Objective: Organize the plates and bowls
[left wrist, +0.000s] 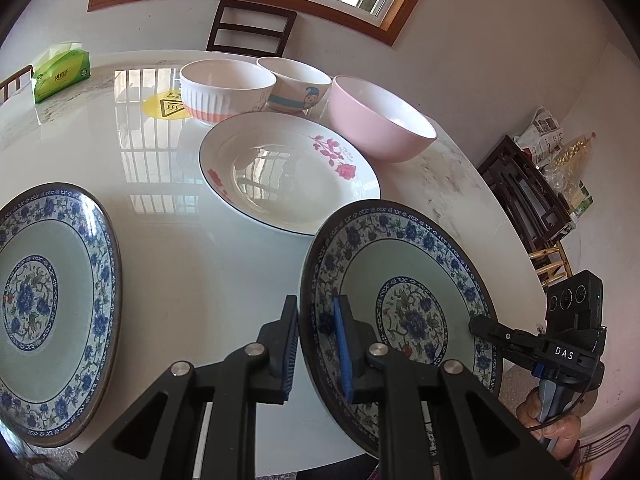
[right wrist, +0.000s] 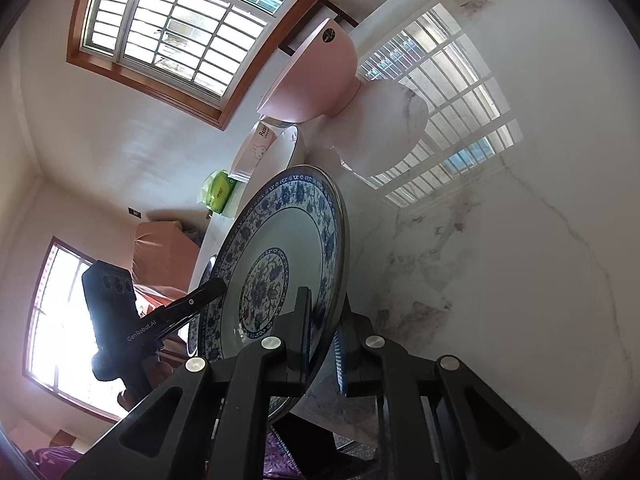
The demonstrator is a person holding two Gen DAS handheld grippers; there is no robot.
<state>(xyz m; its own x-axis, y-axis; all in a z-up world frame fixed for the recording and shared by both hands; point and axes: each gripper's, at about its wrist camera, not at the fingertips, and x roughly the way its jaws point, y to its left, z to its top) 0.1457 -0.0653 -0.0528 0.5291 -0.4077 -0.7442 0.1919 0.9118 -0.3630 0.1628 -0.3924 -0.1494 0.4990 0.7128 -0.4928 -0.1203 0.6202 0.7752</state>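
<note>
Grippers first: the left hand-held gripper (left wrist: pixel 316 344) reaches forward and straddles the near-left rim of a blue-and-white floral plate (left wrist: pixel 404 280), one black finger outside the rim, the blue-padded finger (left wrist: pixel 342 354) inside over the plate's face, the jaws narrowed around the rim; firm contact cannot be told. The right hand-held gripper (right wrist: pixel 322 340) is rolled steeply sideways and clamps the same plate (right wrist: pixel 280 264) by its opposite rim, a finger on each face. In the left wrist view it shows as a black body marked DAS (left wrist: pixel 560 344), with a hand (left wrist: pixel 548 420) on its handle.

The gripped plate is round, glossy ceramic with a pale green well, a blue flower border and a centre medallion; it tilts up at the near edge of the white marble-veined counter (left wrist: pixel 160 248), whose polished top mirrors the window bars. Left of this plate lies its twin plate (left wrist: pixel 44 300). Beyond it sits a white rose-printed plate (left wrist: pixel 288 172) with a thin dark rim line. Behind that, a smooth pink bowl (left wrist: pixel 380 120), a cartoon-printed bowl (left wrist: pixel 294 88) and a ribbed bowl (left wrist: pixel 226 90) with a rabbit print. Far left of the plate, a green tissue pack (left wrist: pixel 60 70).
</note>
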